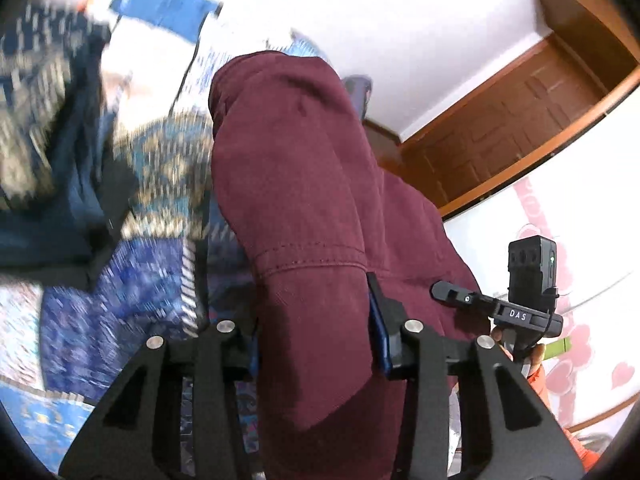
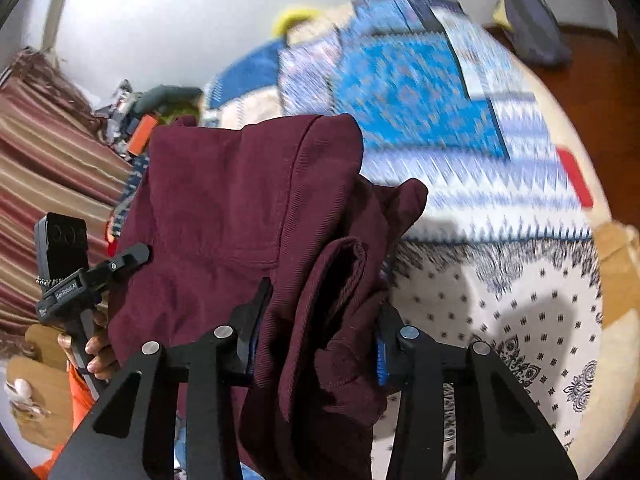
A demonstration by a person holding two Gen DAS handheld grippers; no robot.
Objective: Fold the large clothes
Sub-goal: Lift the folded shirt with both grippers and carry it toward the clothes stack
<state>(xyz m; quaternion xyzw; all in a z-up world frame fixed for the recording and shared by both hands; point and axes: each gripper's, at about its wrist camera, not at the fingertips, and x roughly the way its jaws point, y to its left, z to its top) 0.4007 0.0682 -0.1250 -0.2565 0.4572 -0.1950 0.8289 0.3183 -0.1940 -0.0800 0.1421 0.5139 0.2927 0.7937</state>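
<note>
1. The left claw (image 1: 316, 332), black with blue pads, is clamped on a thick fold of a maroon corduroy-like garment (image 1: 304, 184); the cloth fills the gap between its fingers.
2. The right claw (image 2: 316, 340), of the same build, is likewise clamped on a bunched fold of the same garment (image 2: 240, 208).
3. The cloth is finely ribbed, heavy and matte, with stitched seams and a hem line crossing it.
4. It hangs lifted between the two claws, above the bed, its long axis running away from each camera toward the far end of the bed.
5. In each view the other claw appears at the garment's side, held by a hand (image 2: 98, 356) with an orange sleeve (image 2: 76, 392).
6. Beneath lies a blue-and-white patterned bedspread (image 2: 420, 92), blurred, and a cream cloth with dark motifs (image 2: 520, 320).
7. A white wall (image 1: 400, 20) and brown wooden door (image 1: 520, 120) stand behind; a striped reddish curtain (image 2: 48, 152) hangs at one side.
</note>
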